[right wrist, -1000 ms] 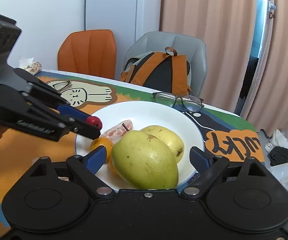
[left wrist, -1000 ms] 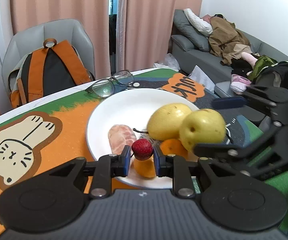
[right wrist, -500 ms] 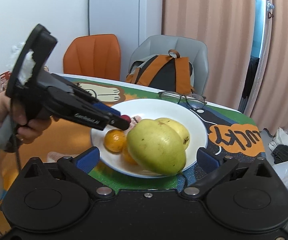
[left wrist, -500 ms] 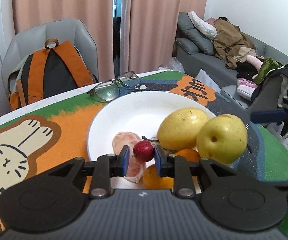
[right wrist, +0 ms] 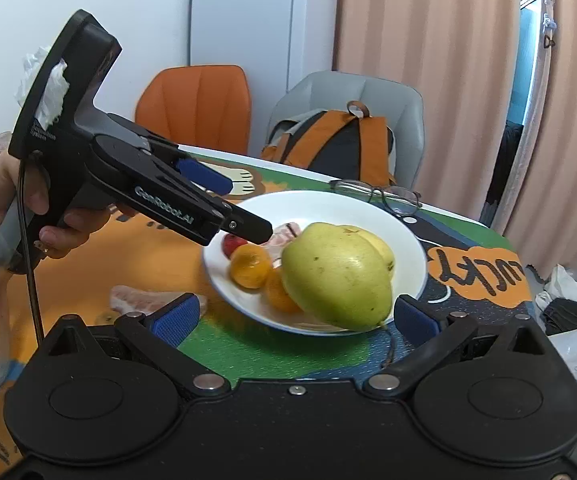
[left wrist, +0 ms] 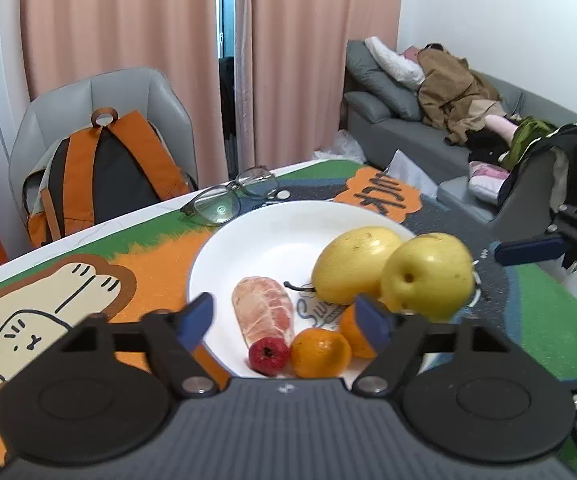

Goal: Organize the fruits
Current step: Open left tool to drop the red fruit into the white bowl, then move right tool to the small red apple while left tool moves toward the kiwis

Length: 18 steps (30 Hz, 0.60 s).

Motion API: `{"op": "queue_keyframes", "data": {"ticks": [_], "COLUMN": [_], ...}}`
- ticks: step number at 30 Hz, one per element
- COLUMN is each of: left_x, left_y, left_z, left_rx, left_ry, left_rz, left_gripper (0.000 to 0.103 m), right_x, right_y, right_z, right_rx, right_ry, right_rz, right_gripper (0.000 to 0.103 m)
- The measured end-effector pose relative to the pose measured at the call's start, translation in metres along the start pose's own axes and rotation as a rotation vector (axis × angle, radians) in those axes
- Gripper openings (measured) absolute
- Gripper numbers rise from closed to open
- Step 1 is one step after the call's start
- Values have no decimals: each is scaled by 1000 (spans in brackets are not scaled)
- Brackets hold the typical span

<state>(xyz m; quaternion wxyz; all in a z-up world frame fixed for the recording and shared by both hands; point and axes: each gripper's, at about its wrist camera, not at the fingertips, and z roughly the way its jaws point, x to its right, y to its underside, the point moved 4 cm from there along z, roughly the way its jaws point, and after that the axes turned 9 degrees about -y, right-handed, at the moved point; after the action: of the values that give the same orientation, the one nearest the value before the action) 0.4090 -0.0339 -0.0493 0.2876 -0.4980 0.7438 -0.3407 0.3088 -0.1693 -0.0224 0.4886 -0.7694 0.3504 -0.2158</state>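
A white plate (left wrist: 272, 240) holds two yellow pears (left wrist: 426, 276), two small oranges (left wrist: 320, 352), a peeled pink fruit segment (left wrist: 262, 312) and a small red fruit (left wrist: 268, 356) at its near rim. My left gripper (left wrist: 288, 316) is open and empty just above the red fruit. My right gripper (right wrist: 292, 316) is open and empty, back from the plate (right wrist: 328, 208), with the nearer pear (right wrist: 336, 276) in front of it. The left gripper also shows in the right wrist view (right wrist: 232, 208), over the red fruit (right wrist: 233, 243).
Eyeglasses (left wrist: 232, 196) lie behind the plate. Another pink fruit segment (right wrist: 148, 300) lies on the cartoon-printed mat (left wrist: 68, 300) left of the plate. A grey chair with an orange backpack (left wrist: 100, 176) and an orange chair (right wrist: 196, 108) stand at the table's far side.
My left gripper opened and let the red fruit go onto the plate's near rim. My right gripper pulled back from the pear it had set on the plate.
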Motion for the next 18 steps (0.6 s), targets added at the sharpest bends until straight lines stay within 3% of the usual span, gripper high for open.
{"op": "queue_keyframes", "data": {"ticks": [7,18], "left_x": [4,-6], "left_y": [19,69], "left_z": [-28,-63], "left_rx": [24,10], "left_ry": [50,94], "left_rz": [21,-7], "left_gripper": [89,90], "right_x": [-21,-48], "right_y": [8,24], "right_z": [-3,2], "right_rx": [-17,-59], "right_ry": [-39,-147], "right_rz": [-31,-48], "right_gripper": [103,100]}}
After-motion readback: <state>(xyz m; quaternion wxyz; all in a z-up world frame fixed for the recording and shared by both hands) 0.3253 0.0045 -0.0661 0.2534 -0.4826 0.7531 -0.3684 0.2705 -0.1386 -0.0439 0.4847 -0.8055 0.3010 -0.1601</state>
